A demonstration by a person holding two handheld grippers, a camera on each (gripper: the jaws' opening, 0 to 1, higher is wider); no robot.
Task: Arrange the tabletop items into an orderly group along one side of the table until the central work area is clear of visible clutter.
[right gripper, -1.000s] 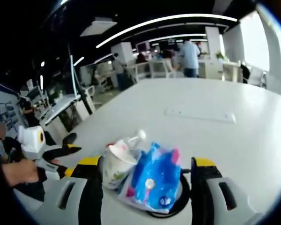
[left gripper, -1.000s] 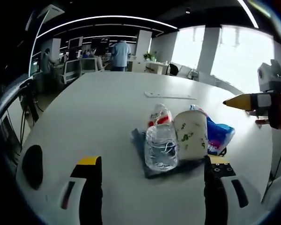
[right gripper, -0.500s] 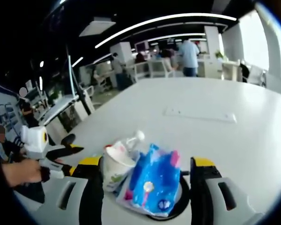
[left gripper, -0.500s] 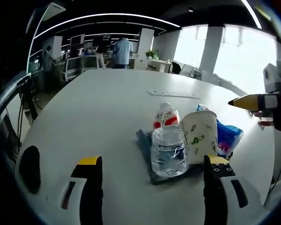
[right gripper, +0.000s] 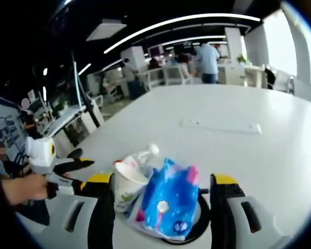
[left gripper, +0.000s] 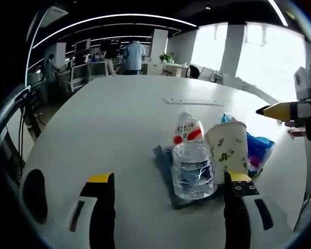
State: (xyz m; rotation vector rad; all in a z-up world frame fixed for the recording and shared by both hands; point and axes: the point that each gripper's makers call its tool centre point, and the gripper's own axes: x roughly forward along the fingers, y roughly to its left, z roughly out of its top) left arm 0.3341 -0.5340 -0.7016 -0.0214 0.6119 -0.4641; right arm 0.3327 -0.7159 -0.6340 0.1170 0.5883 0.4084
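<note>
Hiding behind the paper cup (left gripper: 227, 152): blue packet (left gripper: 259, 149).

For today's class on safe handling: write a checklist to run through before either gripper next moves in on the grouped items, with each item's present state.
1. Left gripper open: ok.
2. Right gripper open, blue packet between its jaws: ok.
3. Clear bottle upright: ok.
4. Paper cup upright: ok in the left gripper view.
5. Dark cloth lying flat under the bottle: ok.
6. Black ring under the packet, whole shape: cannot tell.
</note>
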